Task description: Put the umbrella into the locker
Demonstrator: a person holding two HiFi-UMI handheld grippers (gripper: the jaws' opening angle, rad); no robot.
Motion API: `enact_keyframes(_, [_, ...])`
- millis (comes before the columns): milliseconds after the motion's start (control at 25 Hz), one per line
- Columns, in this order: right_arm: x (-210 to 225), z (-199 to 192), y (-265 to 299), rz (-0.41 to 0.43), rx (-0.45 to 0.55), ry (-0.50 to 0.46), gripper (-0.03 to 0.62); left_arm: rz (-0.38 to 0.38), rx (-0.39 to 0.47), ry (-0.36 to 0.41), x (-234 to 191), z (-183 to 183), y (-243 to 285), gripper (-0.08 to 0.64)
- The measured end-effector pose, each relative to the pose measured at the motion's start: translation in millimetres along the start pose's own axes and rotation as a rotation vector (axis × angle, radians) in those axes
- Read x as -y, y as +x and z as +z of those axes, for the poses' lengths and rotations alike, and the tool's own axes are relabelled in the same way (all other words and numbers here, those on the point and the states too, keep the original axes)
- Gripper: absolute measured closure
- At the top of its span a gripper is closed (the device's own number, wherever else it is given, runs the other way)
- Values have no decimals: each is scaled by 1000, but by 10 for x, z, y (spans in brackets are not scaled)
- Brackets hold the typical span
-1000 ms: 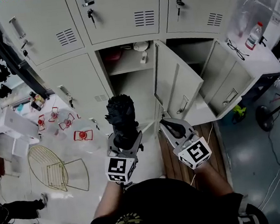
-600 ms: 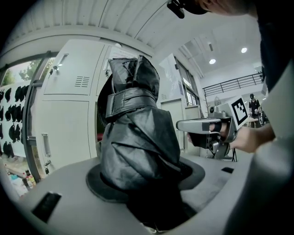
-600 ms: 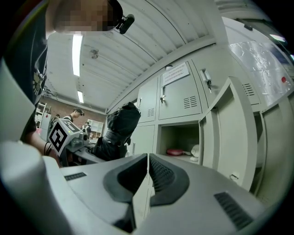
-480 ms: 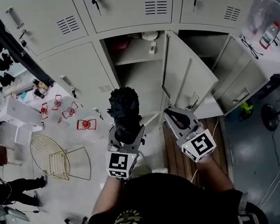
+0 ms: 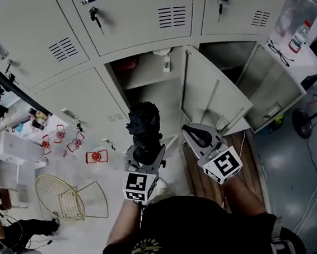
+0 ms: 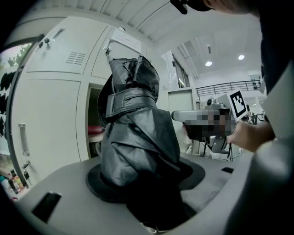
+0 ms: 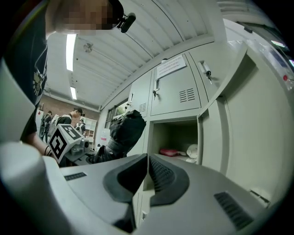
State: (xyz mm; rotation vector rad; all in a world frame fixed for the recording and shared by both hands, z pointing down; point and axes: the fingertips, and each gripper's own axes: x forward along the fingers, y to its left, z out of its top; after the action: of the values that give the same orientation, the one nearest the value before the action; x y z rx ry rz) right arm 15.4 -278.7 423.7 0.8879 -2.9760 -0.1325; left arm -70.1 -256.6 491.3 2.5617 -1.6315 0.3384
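A person is standing before a bank of grey lockers (image 5: 136, 19), holding a gripper in each hand. The left gripper (image 5: 146, 151) is pinching a folded black umbrella (image 5: 145, 125) near its lower end. Its jaws are spread wide around the strapped bundle, which is standing upright. The right gripper (image 5: 198, 137) is hanging just beside it, empty, with its pads pressed together. Ahead, one compartment (image 5: 156, 98) is standing open, its door (image 5: 214, 92) swung out to the right. A shelf (image 5: 144, 75) high inside is holding a red thing and a white thing. The umbrella is outside the locker, in front of the opening. Going in upright, its top may be catching the shelf edge. The slick fabric may be sliding in a grip this low, or an elbow may be knocking the door.
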Motion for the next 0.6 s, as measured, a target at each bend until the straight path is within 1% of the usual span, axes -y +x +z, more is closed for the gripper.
enact_keyframes(120, [70,-9,136,-10,-9,-5,557,-51,-34,-6,-39,-108,141,295])
enact_keyframes(280, [173,-16,312,-26,-16,-5,557,-88,-65,-22,-110,-235,314,295])
enact_keyframes(600, [270,-79,617,-37,-39,-3,557,-112,-142,-66,-304,-551,641,296])
